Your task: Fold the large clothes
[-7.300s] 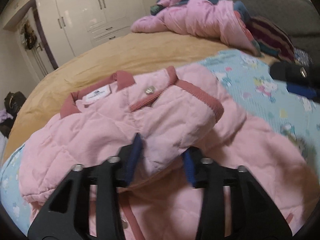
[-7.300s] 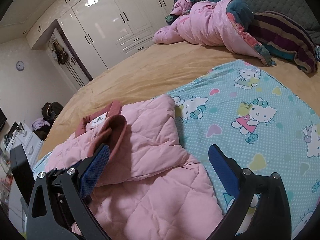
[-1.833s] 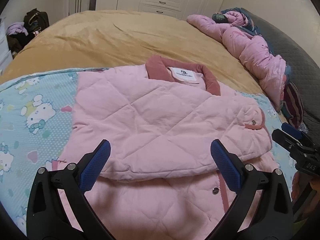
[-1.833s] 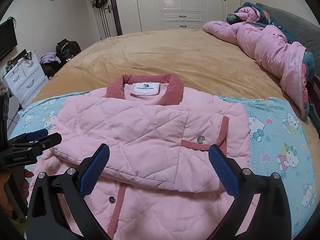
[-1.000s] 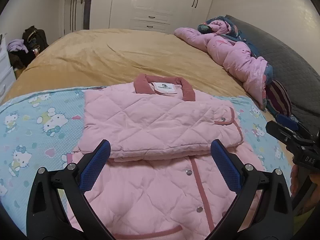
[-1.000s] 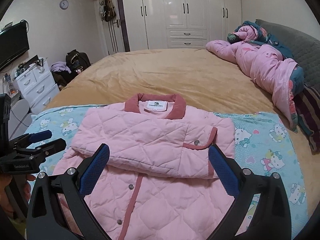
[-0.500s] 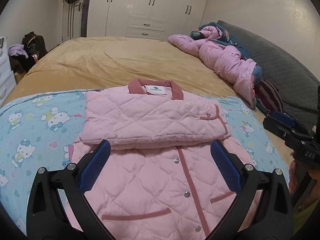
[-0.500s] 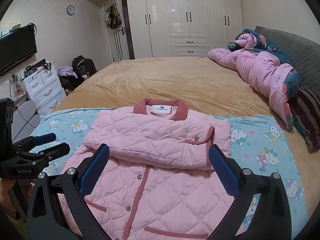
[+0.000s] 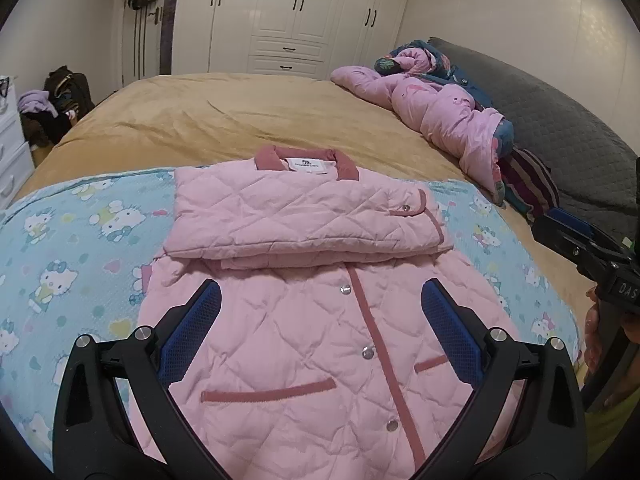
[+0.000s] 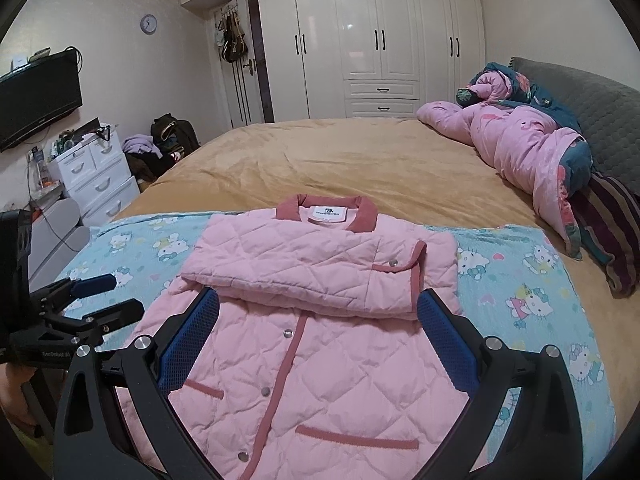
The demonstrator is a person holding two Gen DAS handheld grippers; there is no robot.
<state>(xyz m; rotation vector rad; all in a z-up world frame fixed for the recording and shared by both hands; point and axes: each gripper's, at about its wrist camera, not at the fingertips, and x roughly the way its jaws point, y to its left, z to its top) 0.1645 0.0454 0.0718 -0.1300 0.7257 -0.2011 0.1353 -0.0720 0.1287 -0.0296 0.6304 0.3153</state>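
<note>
A pink quilted jacket [image 9: 320, 344] with dark pink trim lies flat, buttoned front up, on a blue cartoon-cat blanket [image 9: 72, 256]. Both sleeves are folded across the chest in a band [image 9: 304, 220] below the collar [image 9: 306, 160]. My left gripper [image 9: 320, 332] is open and empty, held above the jacket's lower half. My right gripper [image 10: 318, 328] is open and empty over the same area; the jacket [image 10: 320, 360] fills its view too. Each gripper shows at the edge of the other's view, the right one [image 9: 580, 248] and the left one [image 10: 96, 296].
The blanket lies on a tan bed [image 10: 340, 160]. A crumpled pink quilt [image 10: 520, 144] and a striped cushion [image 10: 616, 216] lie at the right by a grey headboard. White wardrobes [image 10: 380, 48], a drawer unit [image 10: 96, 176] and bags stand beyond.
Earlier my left gripper was shut on a sleeve; it let go. Both grippers have pulled back and up from the jacket, so the whole folded-sleeve jacket now shows.
</note>
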